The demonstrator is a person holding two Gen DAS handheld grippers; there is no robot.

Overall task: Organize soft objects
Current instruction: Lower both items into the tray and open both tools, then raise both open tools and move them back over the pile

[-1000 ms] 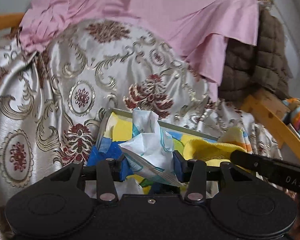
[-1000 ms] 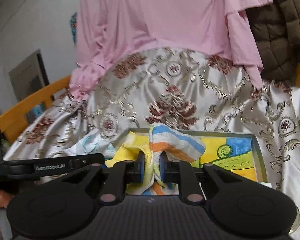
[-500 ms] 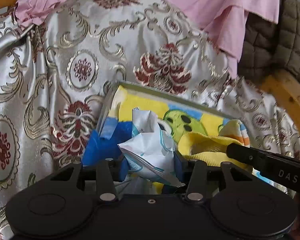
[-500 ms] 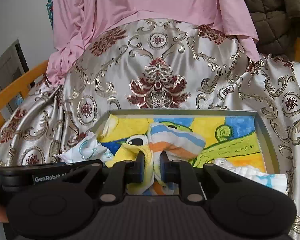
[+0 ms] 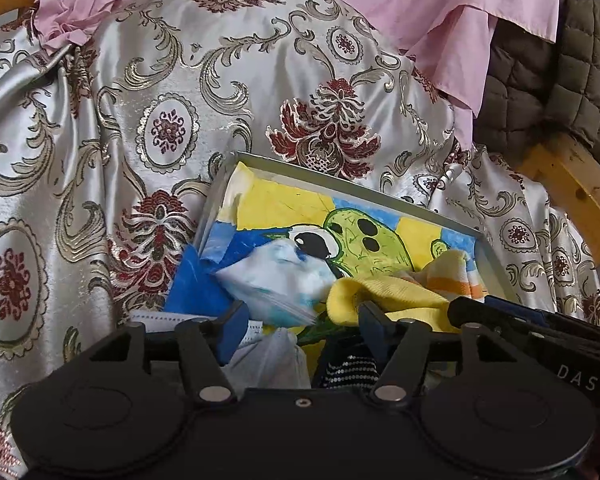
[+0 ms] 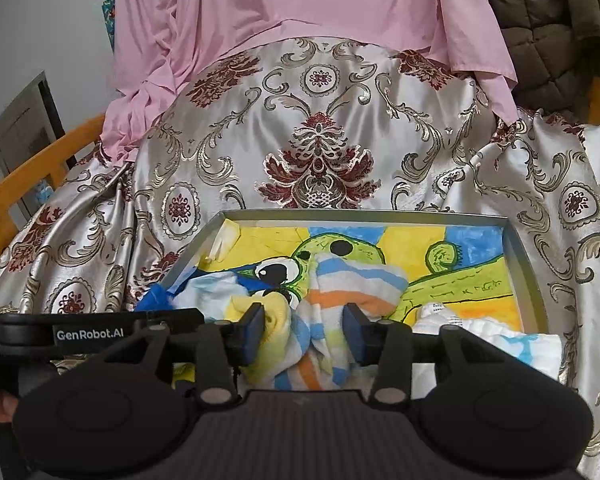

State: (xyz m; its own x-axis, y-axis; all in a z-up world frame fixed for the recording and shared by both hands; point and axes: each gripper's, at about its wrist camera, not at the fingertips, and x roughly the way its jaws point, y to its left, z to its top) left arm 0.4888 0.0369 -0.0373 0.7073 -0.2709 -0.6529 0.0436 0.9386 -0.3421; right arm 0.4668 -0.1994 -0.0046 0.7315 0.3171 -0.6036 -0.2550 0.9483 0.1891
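Both grippers hang over the tray's [image 6: 524, 264] near edge with jaws spread. The right gripper [image 6: 304, 330] straddles the striped towel [image 6: 340, 284], unclamped, bunched between its pads at mid-tray. The left gripper [image 5: 300, 326] stands just short of the pale cloth [image 5: 276, 276] in the tray's near-left corner, the towel crowding alongside.

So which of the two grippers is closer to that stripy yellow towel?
Right. The right gripper has the striped towel between its open fingers; the left gripper sits beside it, over a white-blue cloth.
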